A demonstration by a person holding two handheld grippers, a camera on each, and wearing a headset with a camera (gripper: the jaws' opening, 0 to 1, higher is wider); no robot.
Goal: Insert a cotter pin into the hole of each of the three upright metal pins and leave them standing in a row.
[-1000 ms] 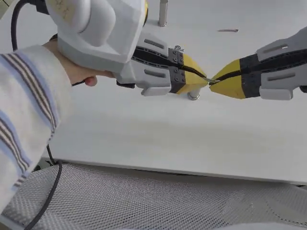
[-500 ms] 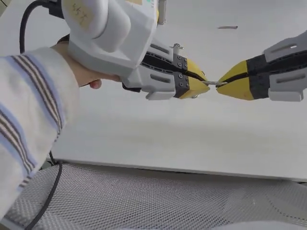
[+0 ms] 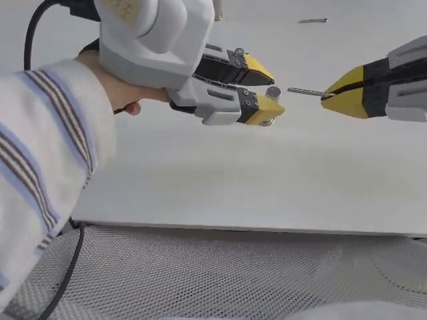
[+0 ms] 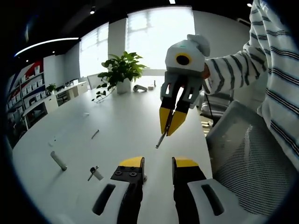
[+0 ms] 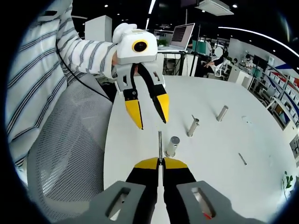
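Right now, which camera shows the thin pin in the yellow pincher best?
The right gripper view: the pin sticks straight out of the shut right gripper, close up. The head view shows it sideways, thin against the table. The left gripper view shows it small and slanted.

the left gripper (image 4: 156, 163) holds its jaws apart above the white table (image 4: 121, 116). facing it, the right gripper (image 4: 167, 132) pinches a cotter pin (image 4: 161, 141) (slanting down toward that gap). a metal pin (image 4: 58, 160) stands far left, a second metal pin (image 4: 96, 174) nearer.
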